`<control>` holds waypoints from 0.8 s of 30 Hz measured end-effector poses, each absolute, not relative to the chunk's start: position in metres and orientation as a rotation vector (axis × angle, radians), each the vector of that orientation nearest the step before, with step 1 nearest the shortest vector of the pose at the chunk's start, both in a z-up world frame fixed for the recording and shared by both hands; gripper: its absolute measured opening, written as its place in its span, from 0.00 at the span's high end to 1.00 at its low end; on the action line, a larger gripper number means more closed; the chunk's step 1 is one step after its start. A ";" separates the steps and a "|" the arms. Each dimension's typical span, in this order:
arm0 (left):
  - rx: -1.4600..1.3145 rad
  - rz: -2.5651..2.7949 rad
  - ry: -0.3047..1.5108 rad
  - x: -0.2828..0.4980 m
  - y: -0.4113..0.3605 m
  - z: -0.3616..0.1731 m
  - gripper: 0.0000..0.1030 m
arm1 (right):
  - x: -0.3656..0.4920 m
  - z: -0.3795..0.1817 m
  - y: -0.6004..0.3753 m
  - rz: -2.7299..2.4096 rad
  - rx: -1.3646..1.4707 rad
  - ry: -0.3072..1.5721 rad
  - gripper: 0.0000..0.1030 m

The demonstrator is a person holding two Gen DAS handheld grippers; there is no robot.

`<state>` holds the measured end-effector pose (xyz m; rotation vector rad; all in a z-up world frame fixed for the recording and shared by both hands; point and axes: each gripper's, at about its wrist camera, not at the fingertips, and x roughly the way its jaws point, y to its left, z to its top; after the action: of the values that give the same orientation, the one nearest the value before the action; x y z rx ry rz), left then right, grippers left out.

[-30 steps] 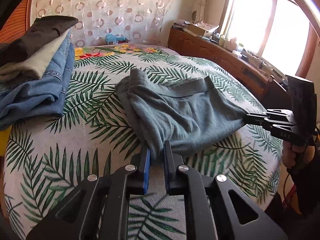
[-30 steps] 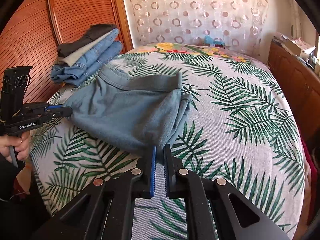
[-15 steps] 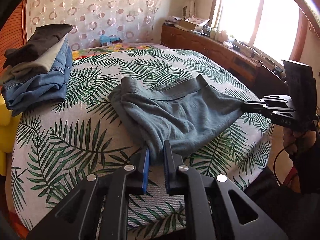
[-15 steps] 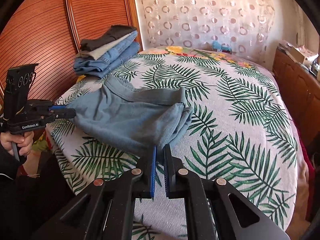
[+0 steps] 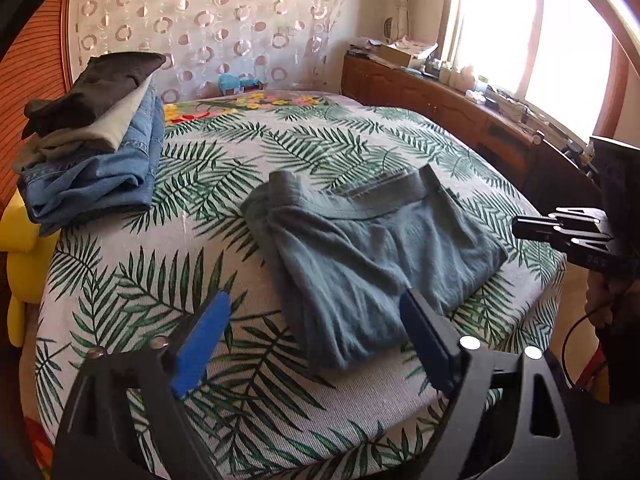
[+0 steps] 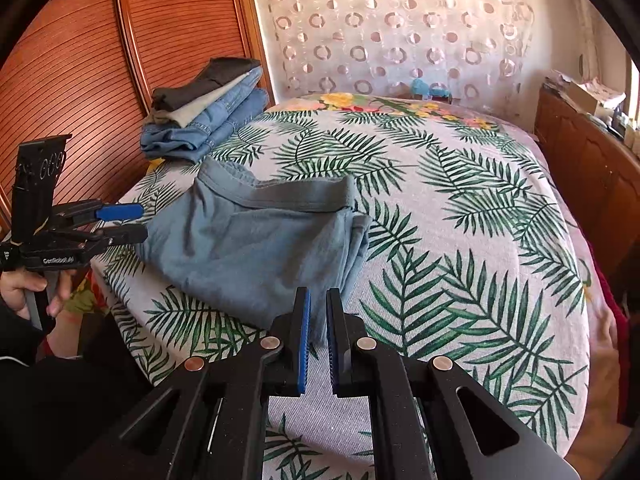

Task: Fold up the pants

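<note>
Grey-blue pants point(image 5: 372, 248) lie folded on the palm-leaf bedspread point(image 5: 200, 184), waistband at the far side. My left gripper point(image 5: 315, 296) hovers over their near end, its jaws opening wide. The cloth lies loose below the blue pads point(image 5: 200, 340), and nothing presses on it. The right wrist view shows the same pants point(image 6: 256, 248), with the left gripper point(image 6: 142, 222) at their left corner. My right gripper point(image 6: 318, 294) is shut with the near corner of the cloth between its pads. Seen from the left wrist, the right gripper point(image 5: 516, 228) sits at the pants' right corner.
A stack of folded jeans and dark clothes point(image 5: 92, 152) rests at the bed's far left, also seen as the stack point(image 6: 208, 120). A wooden sideboard point(image 5: 460, 120) runs under the window on the right. Ribbed wooden panels point(image 6: 80, 60) stand behind the bed. A hand point(image 6: 24, 288) grips the left tool.
The left jaws went from shut on the pants to wide apart, and that end of the cloth dropped onto the bed. Before that, both grippers drew the pants nearer the bed's edge.
</note>
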<state>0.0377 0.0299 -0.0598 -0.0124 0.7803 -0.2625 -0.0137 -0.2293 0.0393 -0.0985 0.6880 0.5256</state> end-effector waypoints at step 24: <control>-0.046 -0.198 0.805 0.120 0.039 -0.075 0.18 | 0.069 0.011 -0.186 0.425 -0.106 0.726 0.43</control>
<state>0.1204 0.0389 -0.0752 -0.0461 0.8049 -0.1980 0.0685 -0.1857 0.0112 -0.1058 0.7263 0.4252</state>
